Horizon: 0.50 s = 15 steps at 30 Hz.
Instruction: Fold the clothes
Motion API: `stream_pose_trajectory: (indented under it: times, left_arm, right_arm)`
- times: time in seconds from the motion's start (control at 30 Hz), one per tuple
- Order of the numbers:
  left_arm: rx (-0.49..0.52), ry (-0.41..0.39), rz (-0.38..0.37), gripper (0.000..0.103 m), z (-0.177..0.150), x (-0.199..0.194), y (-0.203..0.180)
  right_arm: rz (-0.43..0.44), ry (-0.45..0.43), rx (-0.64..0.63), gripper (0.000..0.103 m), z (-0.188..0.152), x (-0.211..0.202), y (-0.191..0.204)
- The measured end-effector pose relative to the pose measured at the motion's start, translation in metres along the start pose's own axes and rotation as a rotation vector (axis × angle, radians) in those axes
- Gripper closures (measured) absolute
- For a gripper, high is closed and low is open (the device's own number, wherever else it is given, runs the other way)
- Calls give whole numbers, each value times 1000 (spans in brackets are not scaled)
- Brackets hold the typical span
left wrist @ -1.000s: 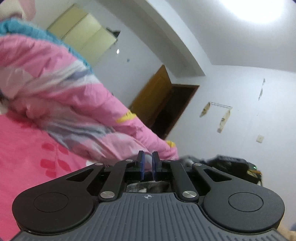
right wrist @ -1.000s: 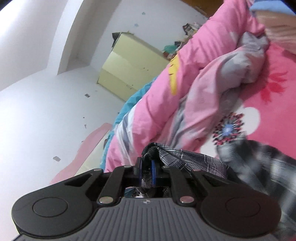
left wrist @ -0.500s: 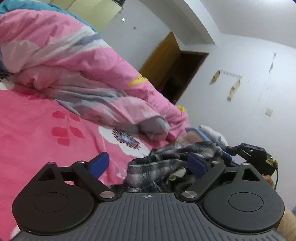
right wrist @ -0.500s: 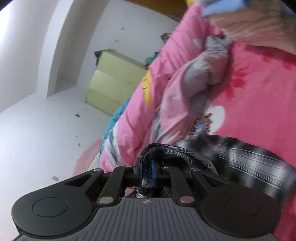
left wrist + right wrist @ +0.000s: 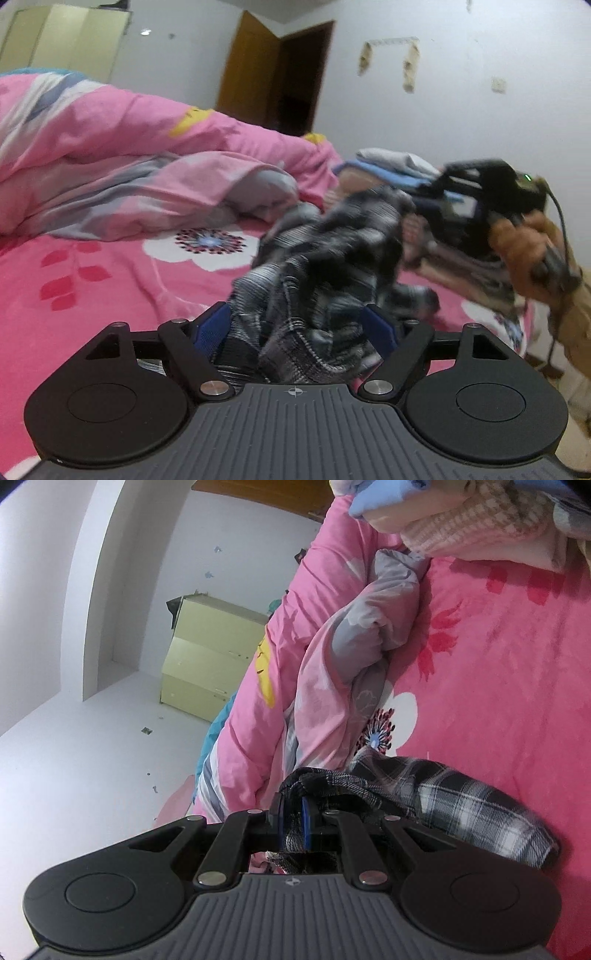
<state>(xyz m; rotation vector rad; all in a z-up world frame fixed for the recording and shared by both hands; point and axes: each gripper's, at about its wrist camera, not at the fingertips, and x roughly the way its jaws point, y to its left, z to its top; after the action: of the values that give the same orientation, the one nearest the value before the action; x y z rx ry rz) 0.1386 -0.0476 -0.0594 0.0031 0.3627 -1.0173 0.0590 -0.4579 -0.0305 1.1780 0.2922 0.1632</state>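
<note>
Plaid shirt [image 5: 325, 258] hangs bunched between both tools, lifted off the bed [image 5: 110, 280] for folding. Right hand-held gripper [image 5: 293, 823] pinches its edge; left hand-held gripper [image 5: 295, 328], jaws wide, is closing around loose cloth.

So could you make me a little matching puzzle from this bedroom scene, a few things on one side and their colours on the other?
Things:
1. plaid garment
2. cupboard
3. door
4. bedsheet

Colours:
A. pale yellow-green
B. pink with flowers
C. black, grey and white
D. brown wood

Pairs: 1-C, 2-A, 3-D, 4-B
</note>
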Motion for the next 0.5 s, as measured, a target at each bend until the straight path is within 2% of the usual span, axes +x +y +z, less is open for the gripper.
stream_pose_trajectory:
  times: [0.1, 0.23, 0.33, 0.4, 0.43, 0.5]
  left_arm:
    - [55, -16, -22, 17, -2, -6, -10]
    - [183, 7, 25, 15, -14, -5, -29]
    - [280, 30, 70, 17, -24, 0, -41]
    - [332, 33, 103, 27, -28, 2, -46]
    - [340, 35, 115, 31, -29, 3, -46]
    - [325, 37, 133, 45, -29, 5, -44]
  right_arm:
    - [-1, 3, 1, 93, 5, 4, 0]
    - [-3, 13, 12, 93, 10, 12, -1]
    - [-4, 22, 6, 93, 12, 17, 2]
    - [-1, 28, -3, 93, 12, 21, 5]
    - [0, 30, -6, 93, 11, 22, 7]
    - [0, 36, -8, 93, 10, 25, 9]
